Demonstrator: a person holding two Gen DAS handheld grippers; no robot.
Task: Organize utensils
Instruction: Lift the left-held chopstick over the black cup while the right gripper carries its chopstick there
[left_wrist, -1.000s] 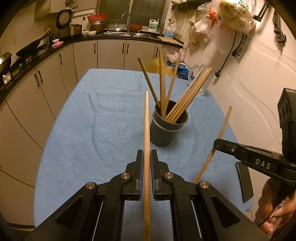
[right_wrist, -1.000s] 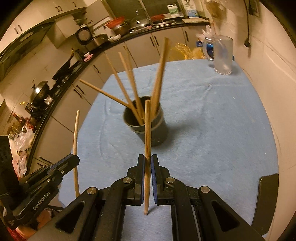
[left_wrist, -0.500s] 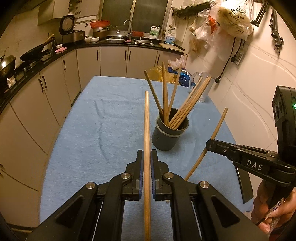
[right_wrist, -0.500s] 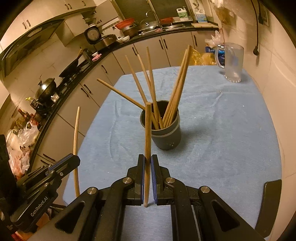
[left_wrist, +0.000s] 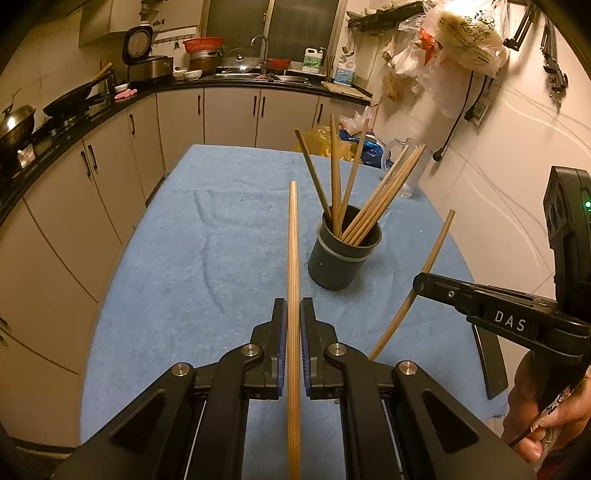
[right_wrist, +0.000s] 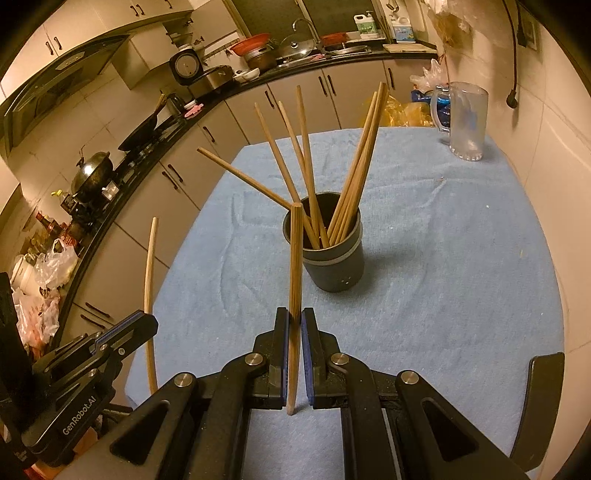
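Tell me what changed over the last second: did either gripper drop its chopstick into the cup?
No. Both grippers drew back from the dark cup, which looks smaller and farther away. The left gripper and right gripper stay shut on one chopstick each. The cup's chopsticks are unchanged.

My black tongs (left_wrist: 293, 332) have blue pads (left_wrist: 282, 332) and pinch a tan wooden chopstick (left_wrist: 293, 258). Ahead of them, a dark grey cup (left_wrist: 341, 254) with a pale band holds tan chopsticks (left_wrist: 369, 199) on a light blue towel (left_wrist: 184, 258).

"DAS" in white on the right gripper (left_wrist: 421, 286) arm, right of the dark cup (left_wrist: 341, 254) | "GenRobot.AI" on the left gripper (right_wrist: 147, 321) body, left of that cup | bottle labels unreadable
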